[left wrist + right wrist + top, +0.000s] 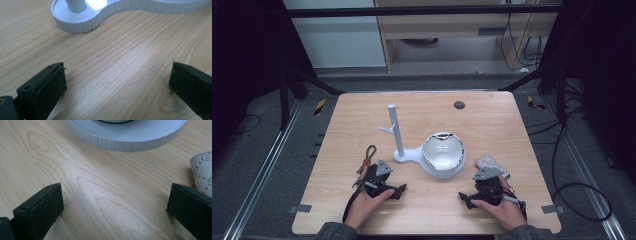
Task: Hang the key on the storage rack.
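Both grippers rest low on the light wooden desk (pixel 492 115), each held by a hand coming in from the near edge. The left gripper (pixel 115 82) has its jaws spread wide with nothing between them but bare wood grain. Ahead of those jaws, a little to their left, sits the round ribbed end of a white stand (pixel 80 22), with the foot of its upright post (pixel 76 5) rising from it; the base runs on as a narrower neck to the right.

The right gripper (pixel 113 205) is likewise wide open and empty, its jaws close to the desk surface. Straight ahead of them lies the larger round part of the same white base, its ribbed rim facing the jaws. Just beyond the right-hand jaw, nearly touching it, is the edge of a pale patterned cloth (pixel 203 170).

From the high view, the white stand stands ahead of and between the two grippers, well apart from both, and it carries a glossy white bowl (pixel 443 152) on its wide end, tilted toward the person. The cloth lies just beside the right gripper, on its outer side. A short olive cord loop (pixel 370 151) lies just ahead of the left gripper. A small dark disc (pixel 459 105) sits far beyond the stand.
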